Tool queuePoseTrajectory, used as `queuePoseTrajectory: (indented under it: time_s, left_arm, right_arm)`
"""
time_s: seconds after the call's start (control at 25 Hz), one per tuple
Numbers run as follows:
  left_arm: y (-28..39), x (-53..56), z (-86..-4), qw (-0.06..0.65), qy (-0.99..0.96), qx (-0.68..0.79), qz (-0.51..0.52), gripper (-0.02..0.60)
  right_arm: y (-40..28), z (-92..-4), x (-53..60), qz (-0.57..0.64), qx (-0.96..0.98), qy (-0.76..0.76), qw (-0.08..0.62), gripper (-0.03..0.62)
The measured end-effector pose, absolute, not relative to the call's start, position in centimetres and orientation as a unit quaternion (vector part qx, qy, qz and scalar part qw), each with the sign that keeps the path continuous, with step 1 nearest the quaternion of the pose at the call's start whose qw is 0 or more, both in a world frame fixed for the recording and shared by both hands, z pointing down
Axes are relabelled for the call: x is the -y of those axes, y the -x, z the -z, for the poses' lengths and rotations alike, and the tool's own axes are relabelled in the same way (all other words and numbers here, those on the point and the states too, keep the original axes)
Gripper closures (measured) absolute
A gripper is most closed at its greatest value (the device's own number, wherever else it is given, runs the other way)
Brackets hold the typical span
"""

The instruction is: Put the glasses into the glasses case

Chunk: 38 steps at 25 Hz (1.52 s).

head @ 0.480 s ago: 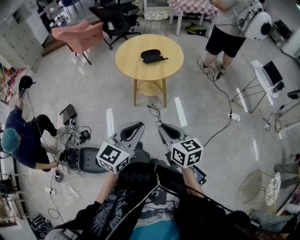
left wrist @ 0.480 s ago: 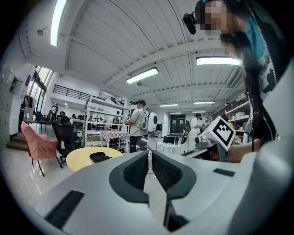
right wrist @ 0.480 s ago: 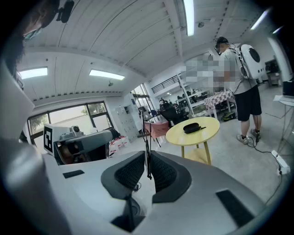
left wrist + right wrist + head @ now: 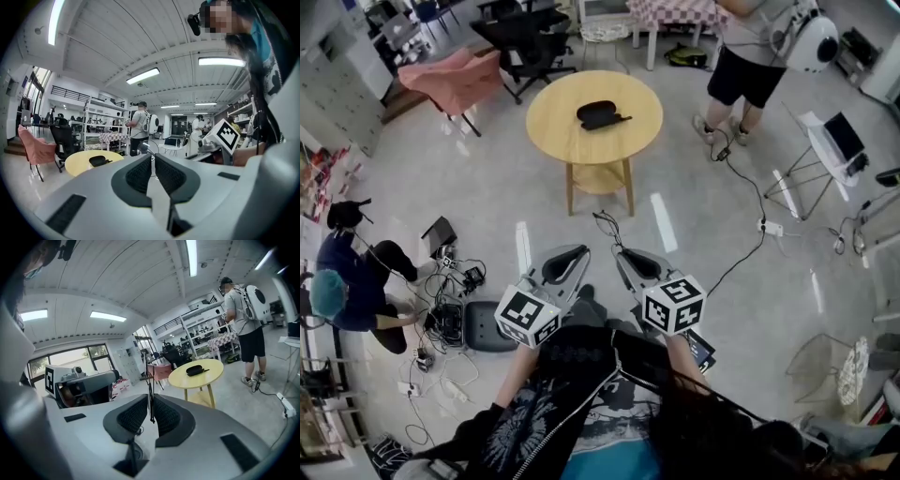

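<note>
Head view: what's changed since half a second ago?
The crouching person at the left lowered the dark object they held up. Both grippers stay put: the right gripper clamped on the thin glasses, the left gripper shut, empty. The glasses case remains on the round table.

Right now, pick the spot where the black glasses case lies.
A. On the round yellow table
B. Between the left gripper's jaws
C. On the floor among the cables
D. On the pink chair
A: the head view shows the glasses case lying on top of the round yellow table.
</note>
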State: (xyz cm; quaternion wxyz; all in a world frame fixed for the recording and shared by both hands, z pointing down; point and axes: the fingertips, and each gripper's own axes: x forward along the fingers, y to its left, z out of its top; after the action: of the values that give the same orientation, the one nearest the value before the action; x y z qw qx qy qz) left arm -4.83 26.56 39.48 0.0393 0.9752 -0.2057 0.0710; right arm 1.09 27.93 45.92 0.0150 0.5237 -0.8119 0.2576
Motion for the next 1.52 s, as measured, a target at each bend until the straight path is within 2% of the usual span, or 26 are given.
queuePoseTrajectory:
  time_s: [0.6,1.52]
  left_arm:
    - [5.7,-20.7,-41.0,0.061,-0.974,0.207,-0.065,0.554]
    - [9.5,8.9,-42.3,0.099,-0.983,0.147,-0.054,0.552]
  right_arm:
    - [-0.4,-47.7,-22.3,-0.283,0.807,-0.517,0.030,0.534]
    - [2.1,-50.0,4.7,-0.343,0.747,-0.566,0.061,0.534]
